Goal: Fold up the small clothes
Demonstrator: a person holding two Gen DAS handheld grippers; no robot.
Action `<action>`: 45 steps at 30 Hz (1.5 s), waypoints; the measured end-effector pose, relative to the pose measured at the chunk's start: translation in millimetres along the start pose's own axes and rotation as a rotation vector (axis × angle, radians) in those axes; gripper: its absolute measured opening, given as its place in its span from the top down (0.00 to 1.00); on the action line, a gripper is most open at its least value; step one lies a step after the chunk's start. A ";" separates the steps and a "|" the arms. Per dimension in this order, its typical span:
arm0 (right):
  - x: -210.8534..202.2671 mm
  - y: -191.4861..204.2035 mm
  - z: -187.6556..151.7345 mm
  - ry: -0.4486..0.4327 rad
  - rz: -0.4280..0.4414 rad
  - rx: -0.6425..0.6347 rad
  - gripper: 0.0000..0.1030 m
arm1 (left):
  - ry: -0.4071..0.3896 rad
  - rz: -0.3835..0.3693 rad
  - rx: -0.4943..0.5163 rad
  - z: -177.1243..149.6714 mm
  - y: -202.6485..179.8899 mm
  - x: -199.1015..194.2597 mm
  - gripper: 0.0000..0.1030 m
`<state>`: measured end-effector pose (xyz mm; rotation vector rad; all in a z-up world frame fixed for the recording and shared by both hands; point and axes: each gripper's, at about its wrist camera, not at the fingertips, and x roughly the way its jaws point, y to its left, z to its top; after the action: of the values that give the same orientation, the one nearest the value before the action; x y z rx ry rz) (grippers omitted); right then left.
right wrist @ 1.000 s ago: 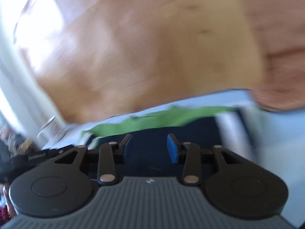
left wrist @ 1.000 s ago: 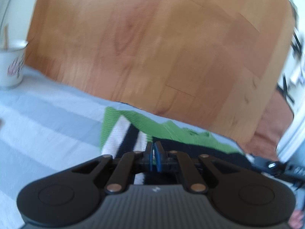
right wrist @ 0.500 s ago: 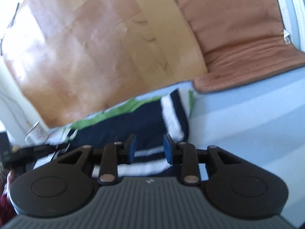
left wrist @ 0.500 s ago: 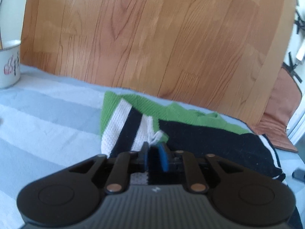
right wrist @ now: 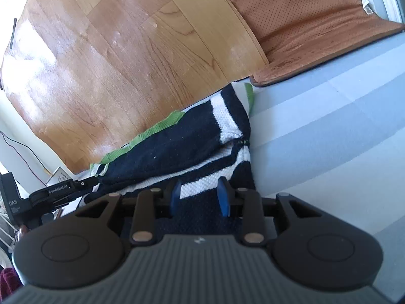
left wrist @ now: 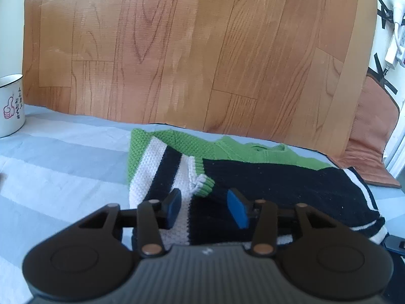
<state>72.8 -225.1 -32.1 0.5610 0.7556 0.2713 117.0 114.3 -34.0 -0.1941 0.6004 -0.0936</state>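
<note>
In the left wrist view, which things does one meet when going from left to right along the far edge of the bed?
White mug → folded striped sweater → brown cushion.

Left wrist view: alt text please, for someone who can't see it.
The left gripper, jaws just opened with nothing gripped, hovers over a green, white and black striped knitted sweater lying folded on a pale blue striped cloth. A white enamel mug stands far left, before a wood-grain panel.
</note>
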 end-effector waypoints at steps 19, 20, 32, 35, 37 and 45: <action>-3.9 -4.1 -1.8 -0.103 -0.152 0.042 0.77 | -0.046 0.081 0.026 -3.6 -6.5 -9.3 0.49; -3.6 -3.3 -1.8 -0.102 -0.154 0.038 0.77 | -0.038 0.081 0.030 -3.6 -7.5 -8.6 0.48; -4.9 -7.9 -1.8 -0.104 -0.125 0.063 0.75 | 0.099 -0.015 0.079 -60.1 -1.5 -86.2 0.35; -4.9 -7.6 -1.7 -0.105 -0.127 0.062 0.75 | 0.085 -0.005 0.104 -83.9 -4.5 -118.8 0.33; -4.5 -6.7 -1.5 -0.102 -0.132 0.054 0.75 | 0.066 0.015 0.118 -96.1 -6.9 -134.6 0.33; -31.1 17.4 -23.6 -0.046 -0.189 -0.182 0.72 | 0.074 0.070 0.078 -115.8 6.3 -166.1 0.31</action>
<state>33.5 -215.0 -18.4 0.3204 0.7258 0.1493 -85.2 126.5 -37.2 -0.0942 0.6751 -0.0569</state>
